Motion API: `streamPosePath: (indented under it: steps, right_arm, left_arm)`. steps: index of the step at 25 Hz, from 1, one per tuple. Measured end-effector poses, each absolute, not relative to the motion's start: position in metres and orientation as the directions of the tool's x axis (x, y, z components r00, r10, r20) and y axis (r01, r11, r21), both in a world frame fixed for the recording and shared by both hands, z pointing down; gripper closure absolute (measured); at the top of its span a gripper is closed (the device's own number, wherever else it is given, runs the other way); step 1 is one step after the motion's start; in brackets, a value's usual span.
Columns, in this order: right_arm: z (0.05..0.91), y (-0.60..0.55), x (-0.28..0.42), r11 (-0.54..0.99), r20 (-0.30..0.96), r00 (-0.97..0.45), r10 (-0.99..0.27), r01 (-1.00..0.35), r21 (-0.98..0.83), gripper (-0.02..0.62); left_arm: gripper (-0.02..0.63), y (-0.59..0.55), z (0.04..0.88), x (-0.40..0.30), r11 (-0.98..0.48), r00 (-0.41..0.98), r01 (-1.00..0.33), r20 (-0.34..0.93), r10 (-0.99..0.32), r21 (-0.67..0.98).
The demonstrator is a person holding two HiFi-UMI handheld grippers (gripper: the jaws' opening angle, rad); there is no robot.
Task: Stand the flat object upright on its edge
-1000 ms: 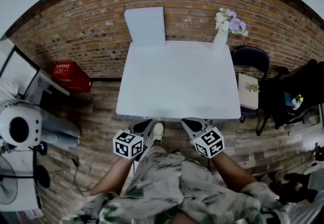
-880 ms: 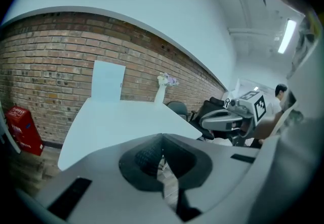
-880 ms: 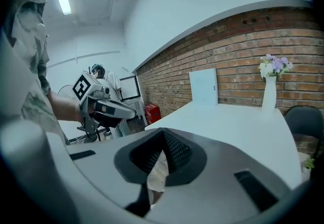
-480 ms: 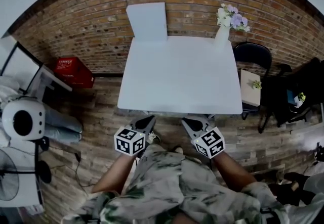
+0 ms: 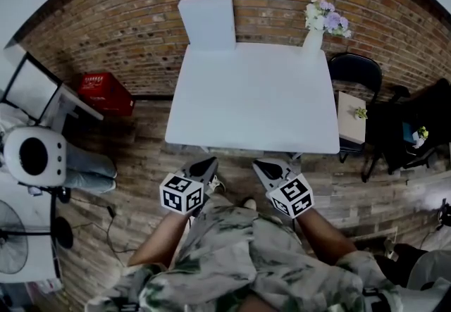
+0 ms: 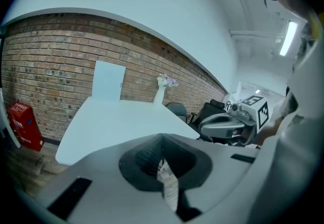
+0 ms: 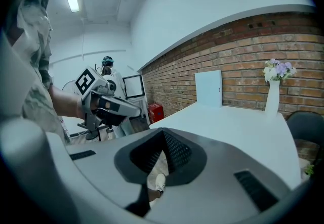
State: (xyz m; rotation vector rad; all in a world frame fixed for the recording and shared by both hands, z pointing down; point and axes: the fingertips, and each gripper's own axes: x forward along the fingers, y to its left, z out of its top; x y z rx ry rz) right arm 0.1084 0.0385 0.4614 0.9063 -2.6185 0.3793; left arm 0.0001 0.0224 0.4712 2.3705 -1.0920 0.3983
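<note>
A flat white board (image 5: 208,22) stands upright at the far edge of the white table (image 5: 250,99), leaning on the brick wall; it also shows in the left gripper view (image 6: 108,81) and the right gripper view (image 7: 208,88). My left gripper (image 5: 206,165) and right gripper (image 5: 262,166) hang side by side just off the table's near edge, above the floor. Both are shut with nothing in them; up close, the jaws of the left gripper (image 6: 162,139) and of the right gripper (image 7: 163,134) meet. Neither touches the board or the table.
A white vase of flowers (image 5: 315,36) stands at the table's far right corner. A black chair (image 5: 356,67) and a small side table (image 5: 350,117) are to the right. A red crate (image 5: 106,92) and a white round appliance (image 5: 32,156) sit to the left.
The table and board have slid slightly upward in the head view. Both grippers stay shut and low before the near edge, a little further from it.
</note>
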Motion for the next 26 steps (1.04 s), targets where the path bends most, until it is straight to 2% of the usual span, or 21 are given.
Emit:
streamPosePath:
  steps: [26]
  right_arm:
    - [0.464,0.009,0.146,0.693,0.386,-0.698,-0.603,-0.698,-0.181,0.574]
  left_arm:
    - [0.581,-0.014,0.476,0.050,-0.651,0.689,-0.704,0.492,-0.532,0.283]
